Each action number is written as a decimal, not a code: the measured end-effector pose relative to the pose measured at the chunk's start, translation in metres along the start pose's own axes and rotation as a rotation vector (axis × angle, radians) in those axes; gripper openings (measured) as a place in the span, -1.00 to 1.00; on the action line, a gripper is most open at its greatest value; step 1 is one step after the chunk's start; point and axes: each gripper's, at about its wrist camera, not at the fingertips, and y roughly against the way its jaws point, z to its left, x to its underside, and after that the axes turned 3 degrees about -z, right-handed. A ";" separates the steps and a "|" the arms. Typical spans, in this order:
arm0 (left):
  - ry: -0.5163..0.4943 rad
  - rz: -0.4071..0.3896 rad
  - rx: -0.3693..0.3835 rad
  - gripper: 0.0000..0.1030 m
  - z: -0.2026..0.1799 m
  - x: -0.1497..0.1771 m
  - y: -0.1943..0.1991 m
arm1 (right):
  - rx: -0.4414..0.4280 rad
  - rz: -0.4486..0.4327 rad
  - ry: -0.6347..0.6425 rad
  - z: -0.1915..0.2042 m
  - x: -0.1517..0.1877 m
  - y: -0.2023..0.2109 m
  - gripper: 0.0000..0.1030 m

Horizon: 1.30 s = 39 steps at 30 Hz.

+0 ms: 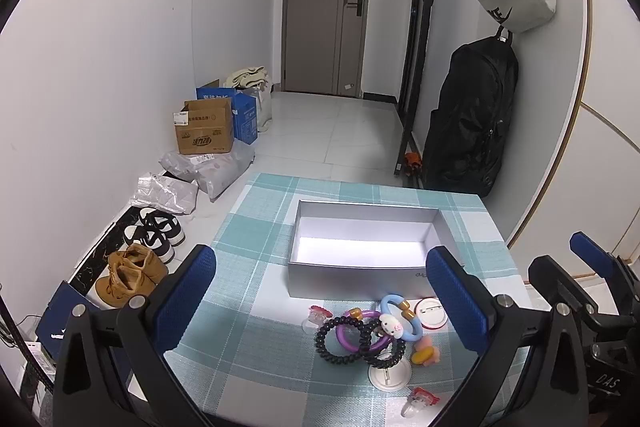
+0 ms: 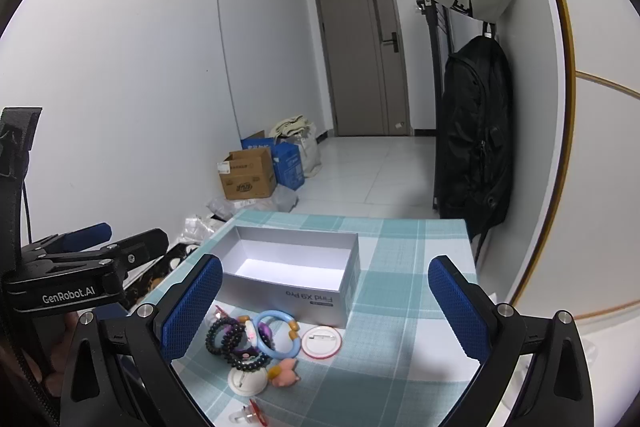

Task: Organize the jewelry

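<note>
An open silver box (image 1: 438, 233) stands empty on the teal plaid tablecloth (image 1: 248, 227). In front of it lies a heap of jewelry: black coil hair ties (image 1: 326, 343), a purple bracelet (image 1: 346, 341), a blue bracelet (image 1: 416, 329) with a white charm, and a red-rimmed round badge (image 1: 434, 313). My left gripper (image 1: 322, 267) hangs open above the heap and touches nothing. In the right wrist view the same box (image 2: 288, 297) and blue bracelet (image 2: 276, 349) lie between the wide-apart pads of my right gripper (image 2: 326, 263), which is open and holds nothing.
Around the heap lie a white badge (image 1: 390, 373), a pink and yellow clip (image 1: 426, 351) and two red-topped clear rings (image 1: 318, 315). Shoes (image 1: 132, 275), parcels and cardboard boxes (image 1: 204, 127) line the floor on the left. A black backpack (image 1: 472, 119) hangs on the right wall.
</note>
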 end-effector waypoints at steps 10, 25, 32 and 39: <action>-0.008 -0.002 -0.006 0.98 -0.002 -0.001 0.000 | 0.000 0.002 0.000 0.001 0.001 -0.001 1.00; -0.002 0.023 0.019 0.98 -0.001 -0.003 -0.004 | -0.003 0.003 0.001 0.001 0.001 0.000 1.00; -0.030 0.020 -0.002 0.98 -0.005 0.000 -0.007 | -0.004 0.000 0.013 0.003 0.001 0.000 1.00; -0.031 0.019 -0.006 0.98 -0.006 0.000 -0.007 | 0.000 -0.010 0.019 0.005 0.002 0.002 1.00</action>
